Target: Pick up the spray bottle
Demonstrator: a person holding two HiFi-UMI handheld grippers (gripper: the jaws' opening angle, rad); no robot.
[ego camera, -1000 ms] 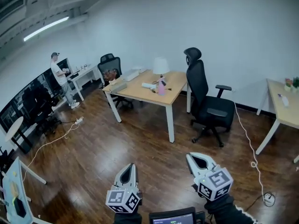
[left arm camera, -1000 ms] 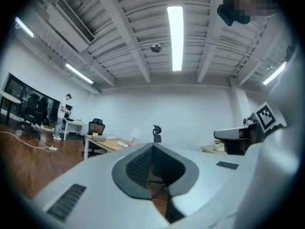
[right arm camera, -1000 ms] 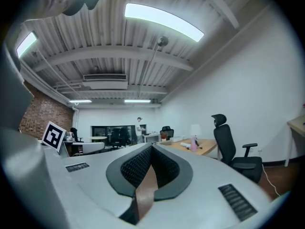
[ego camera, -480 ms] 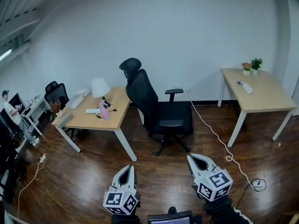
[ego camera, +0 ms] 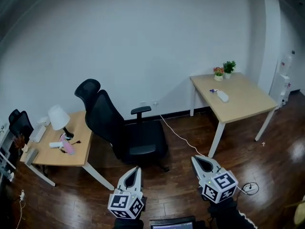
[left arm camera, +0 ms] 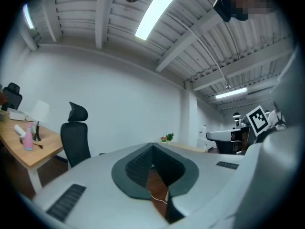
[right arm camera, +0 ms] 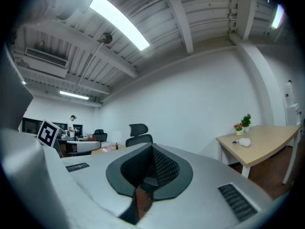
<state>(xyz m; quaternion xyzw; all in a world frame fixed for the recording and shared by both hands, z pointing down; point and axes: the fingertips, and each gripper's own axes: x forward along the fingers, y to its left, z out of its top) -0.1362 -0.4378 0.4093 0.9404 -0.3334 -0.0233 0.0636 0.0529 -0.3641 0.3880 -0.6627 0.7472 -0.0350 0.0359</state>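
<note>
1. You are holding both tools low over the wooden floor point(ego camera: 71, 199). The left hand-held gripper point(ego camera: 135, 171) is showing its jaws clenched tip to tip with nothing between them. The right hand-held gripper point(ego camera: 198, 160) is likewise clamped tight and empty.
2. The spray bottle point(ego camera: 221, 96) is lying on its side on the light wooden counter point(ego camera: 248, 104) at the right of the head view, well apart from both tools. It is sitting near two small potted plants point(ego camera: 224, 69) at the wall edge. In the right gripper view it is showing as a pale body with a darker head.
3. Handling, as a judgement: it is looking like a plastic bottle, so probably light. How full it is cannot be told from here. The rounded, smooth body is likely to be slippery, and on its side it may roll when nudged.
4. Thin plastic walls may be giving a little under a hard squeeze, so a moderate grip seems wise.
5. Where to take hold, as a judgement: the narrower part just below the spray head, or squarely across the body. Stay clear of the trigger. The jaws need opening before either hold.
6. A black office chair point(ego camera: 125, 135) and a white cable point(ego camera: 177, 134) are lying between you and that counter
</note>
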